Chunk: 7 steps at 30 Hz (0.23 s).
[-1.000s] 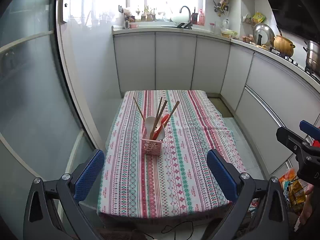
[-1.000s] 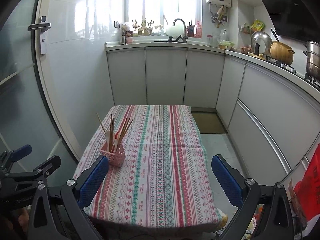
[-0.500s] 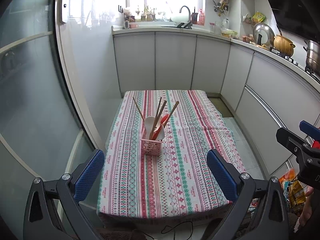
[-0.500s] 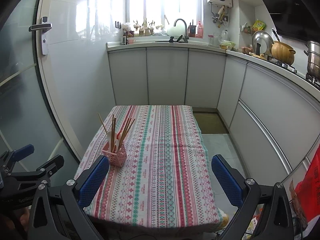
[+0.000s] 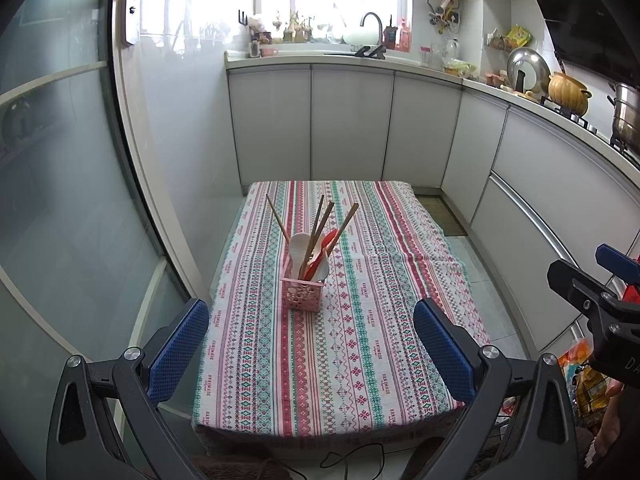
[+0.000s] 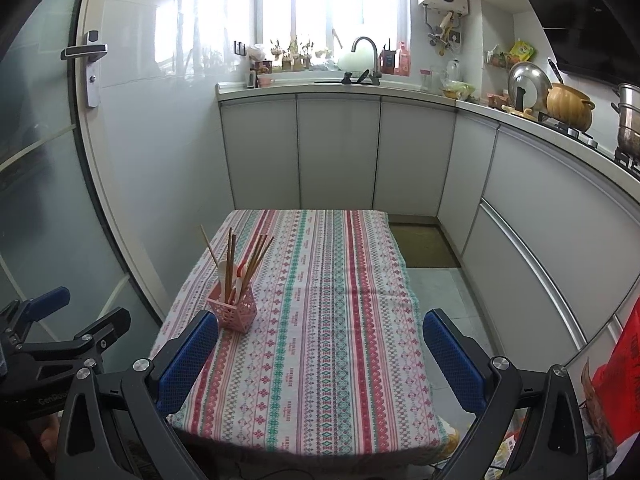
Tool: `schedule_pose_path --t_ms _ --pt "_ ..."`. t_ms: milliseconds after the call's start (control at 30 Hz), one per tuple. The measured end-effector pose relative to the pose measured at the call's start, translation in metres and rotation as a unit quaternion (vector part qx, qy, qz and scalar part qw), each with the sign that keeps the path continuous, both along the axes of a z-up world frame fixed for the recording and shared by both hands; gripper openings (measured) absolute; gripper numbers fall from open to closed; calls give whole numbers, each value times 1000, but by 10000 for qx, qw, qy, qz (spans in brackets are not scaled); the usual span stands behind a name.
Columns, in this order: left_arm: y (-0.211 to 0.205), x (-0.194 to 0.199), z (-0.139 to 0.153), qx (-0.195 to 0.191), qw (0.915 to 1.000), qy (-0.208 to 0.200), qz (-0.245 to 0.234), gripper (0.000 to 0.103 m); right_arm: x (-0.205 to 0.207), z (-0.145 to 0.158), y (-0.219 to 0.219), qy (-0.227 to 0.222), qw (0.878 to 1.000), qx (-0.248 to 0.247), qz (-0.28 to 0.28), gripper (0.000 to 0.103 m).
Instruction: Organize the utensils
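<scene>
A pink perforated basket (image 5: pixel 303 295) stands upright on the striped tablecloth (image 5: pixel 360 320). It holds several wooden chopsticks (image 5: pixel 320 224), a white spoon (image 5: pixel 298 246) and a red spoon (image 5: pixel 326 240). It also shows in the right wrist view (image 6: pixel 233 312), left of centre. My left gripper (image 5: pixel 312 344) is open and empty, held back above the table's near edge. My right gripper (image 6: pixel 320 356) is open and empty, also near the front edge, to the right of the basket. Each gripper appears at the edge of the other's view.
The table (image 6: pixel 340 360) stands in a narrow kitchen. White cabinets (image 5: pixel 352 128) line the back and right. A glass sliding door (image 5: pixel 60 200) is close on the left. A sink tap (image 5: pixel 372 24), pots (image 5: pixel 568 88) and a mat (image 6: pixel 424 246) lie beyond.
The right wrist view has risen and tipped slightly, so the basket sits a little lower in it. The left gripper has not moved. Both grippers stay open.
</scene>
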<state>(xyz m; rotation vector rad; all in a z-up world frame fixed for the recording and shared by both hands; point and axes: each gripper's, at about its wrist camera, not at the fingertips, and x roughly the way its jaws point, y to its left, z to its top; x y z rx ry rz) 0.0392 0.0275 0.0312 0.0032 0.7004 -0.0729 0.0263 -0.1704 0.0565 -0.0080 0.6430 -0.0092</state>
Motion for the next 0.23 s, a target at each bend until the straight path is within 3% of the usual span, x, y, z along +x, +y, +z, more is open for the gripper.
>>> schedule_pose_path --t_ms 233 --pt "0 6 -5 -42 10000 45 -66 103 7 -4 0 65 10000 -30 21 103"
